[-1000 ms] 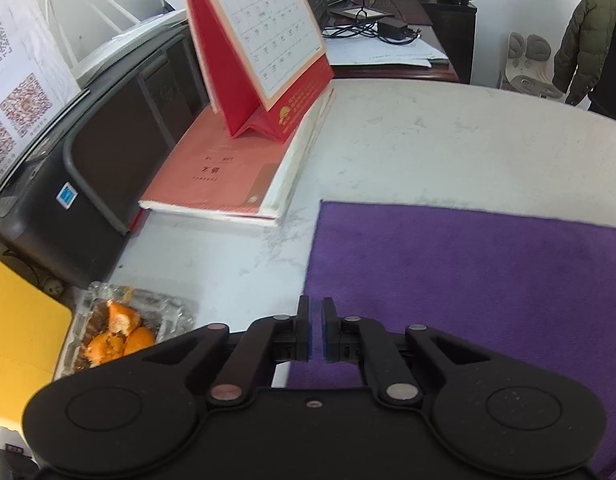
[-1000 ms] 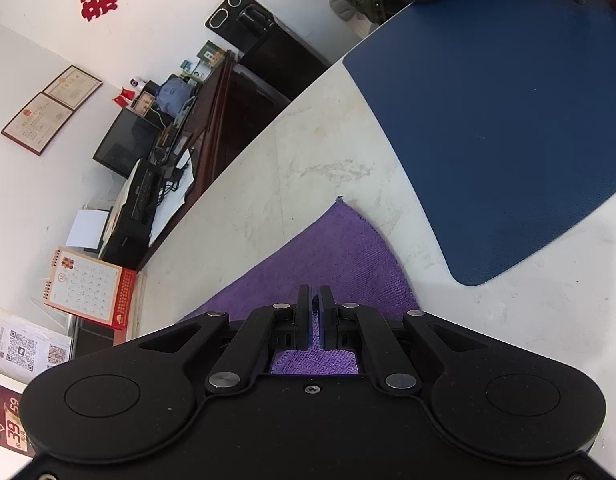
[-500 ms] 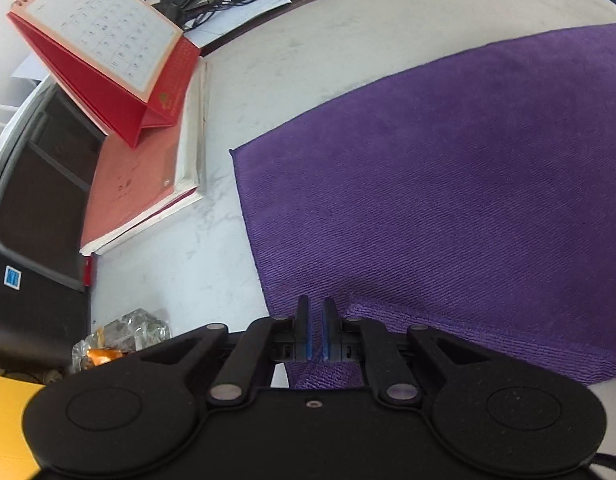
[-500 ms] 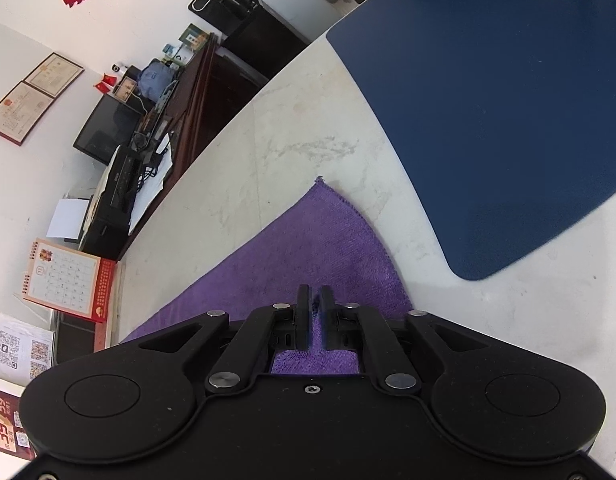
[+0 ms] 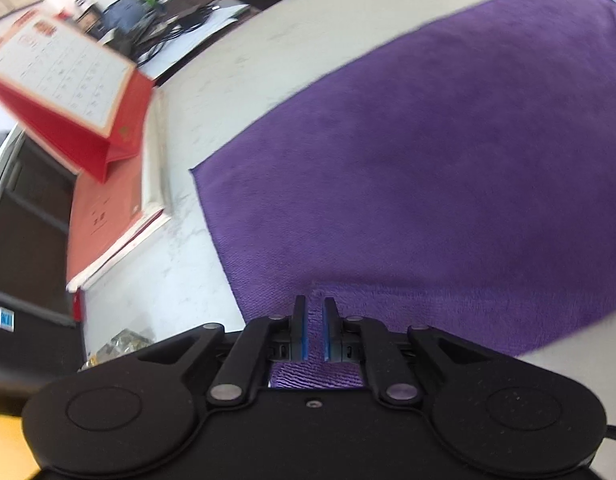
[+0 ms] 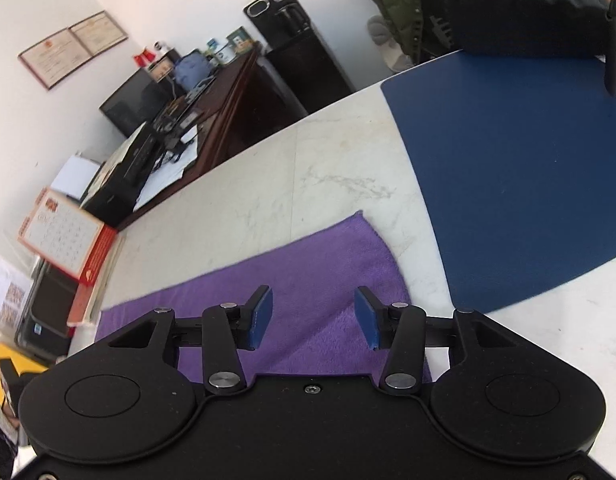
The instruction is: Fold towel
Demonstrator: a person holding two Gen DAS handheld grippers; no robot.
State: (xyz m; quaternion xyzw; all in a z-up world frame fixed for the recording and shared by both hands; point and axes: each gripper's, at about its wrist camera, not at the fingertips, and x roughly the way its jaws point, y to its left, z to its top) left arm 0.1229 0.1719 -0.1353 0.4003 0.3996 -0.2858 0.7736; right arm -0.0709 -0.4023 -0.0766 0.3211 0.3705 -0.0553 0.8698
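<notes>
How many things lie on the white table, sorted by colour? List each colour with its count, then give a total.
Purple: 1, the towel
Blue: 1, the mat
Red: 2, the desk calendar and the book under it
Total: 4

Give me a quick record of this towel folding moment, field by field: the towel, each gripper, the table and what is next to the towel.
towel: purple towel, folded over on itself, lying on the table
left gripper: left gripper, shut on the towel's near folded edge
right gripper: right gripper, jaws wide apart above the towel, holding nothing
table: white marble table
left of towel: red desk calendar standing on a red book
right of towel: blue mat, apart from the towel
</notes>
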